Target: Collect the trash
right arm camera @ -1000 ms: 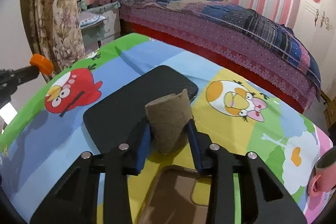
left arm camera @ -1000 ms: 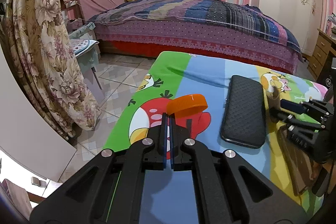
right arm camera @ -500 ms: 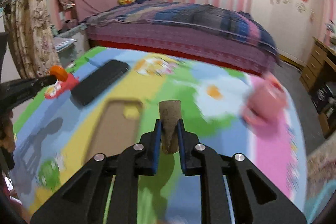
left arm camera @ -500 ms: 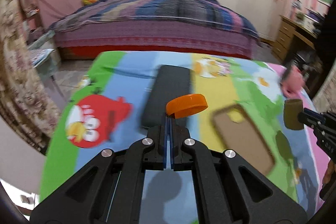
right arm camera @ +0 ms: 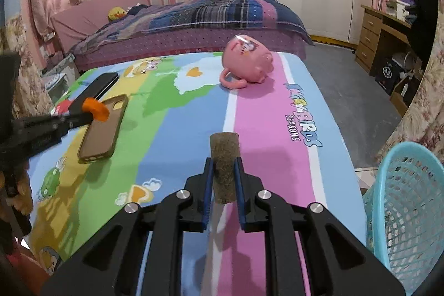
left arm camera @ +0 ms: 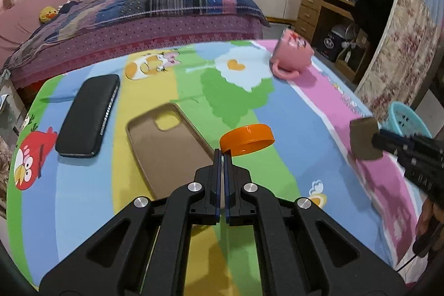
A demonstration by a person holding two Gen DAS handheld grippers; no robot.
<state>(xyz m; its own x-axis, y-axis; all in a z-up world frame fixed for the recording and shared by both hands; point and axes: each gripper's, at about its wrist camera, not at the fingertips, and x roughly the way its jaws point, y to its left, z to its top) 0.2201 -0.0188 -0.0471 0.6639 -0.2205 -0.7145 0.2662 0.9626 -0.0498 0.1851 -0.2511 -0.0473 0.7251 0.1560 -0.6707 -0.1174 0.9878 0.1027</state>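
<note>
Holding a brown cardboard tube (right arm camera: 224, 167) upright between the pads of my right gripper (right arm camera: 223, 174), I have it clamped at its lower half, its long axis standing vertical and its open top clear above the fingertips. Outward from that grip, the turquoise mesh basket (right arm camera: 408, 201) sits off the table's right edge, low and to my right, with its mouth tilted toward me. That is the relation that counts: the basket lies right of the tube and below table height, so I judge the next move to be a sideways carry over the rim before letting go. My right hand is plainly the nearer one. My left gripper (left arm camera: 223, 154) is pinched almost flat on the rim of an orange bottle cap (left arm camera: 247, 139), which hangs over the middle of the colourful tablecloth (left arm camera: 277, 113), well apart from the basket (left arm camera: 408, 121). A brown phone case (left arm camera: 166, 146), a black case (left arm camera: 87, 115) and a tipped pink mug (left arm camera: 291, 54) lie on the cloth.
</note>
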